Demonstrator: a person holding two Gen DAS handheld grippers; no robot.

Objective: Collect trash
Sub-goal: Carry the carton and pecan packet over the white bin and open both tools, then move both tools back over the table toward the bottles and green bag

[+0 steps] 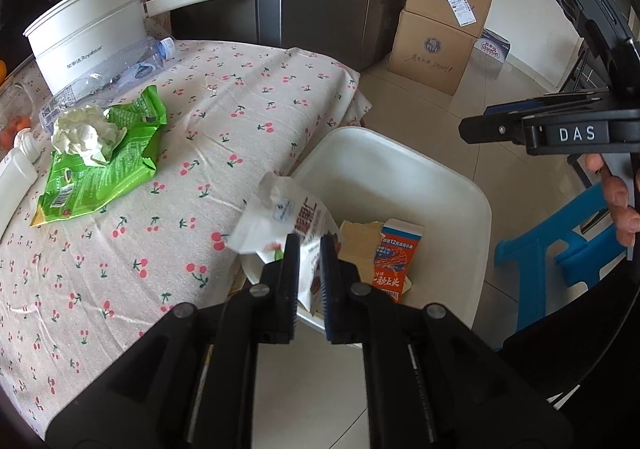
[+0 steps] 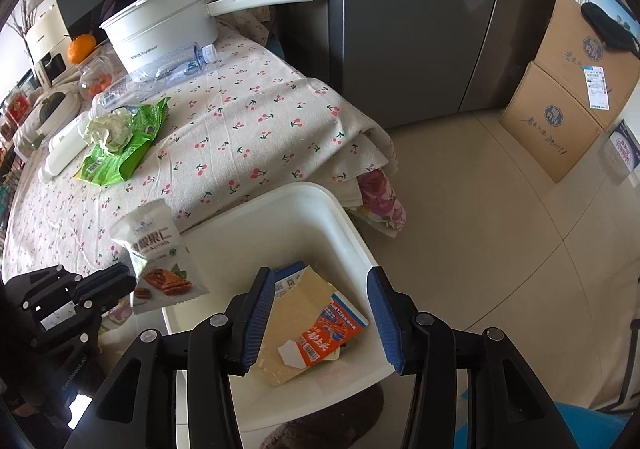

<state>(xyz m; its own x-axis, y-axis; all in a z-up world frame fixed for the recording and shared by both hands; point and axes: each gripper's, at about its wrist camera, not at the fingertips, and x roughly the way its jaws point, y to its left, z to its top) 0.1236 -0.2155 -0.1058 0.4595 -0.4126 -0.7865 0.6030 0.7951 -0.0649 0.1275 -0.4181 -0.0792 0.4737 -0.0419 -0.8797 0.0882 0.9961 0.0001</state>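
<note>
My left gripper point(image 1: 309, 249) is shut on a white snack bag point(image 1: 288, 217) and holds it over the near-left edge of the white bin point(image 1: 400, 153); the bag also shows in the right wrist view point(image 2: 160, 257). The bin point(image 2: 320, 197) stands on the floor beside the table and holds an orange carton point(image 2: 328, 337) and a piece of cardboard point(image 2: 296, 313). My right gripper point(image 2: 322, 313) is open and empty above the bin. A green wrapper point(image 1: 100, 165) with crumpled tissue point(image 1: 86, 133) on it and a clear plastic bottle point(image 1: 108, 77) lie on the table.
The table has a cherry-print cloth point(image 1: 240, 101). A white pot point(image 1: 88, 33) stands at its back, a white bottle point(image 2: 66, 149) at its left. Stacked cardboard boxes point(image 1: 440, 21) and a fridge point(image 2: 412, 21) stand behind. A blue stool point(image 1: 560, 241) is to the right.
</note>
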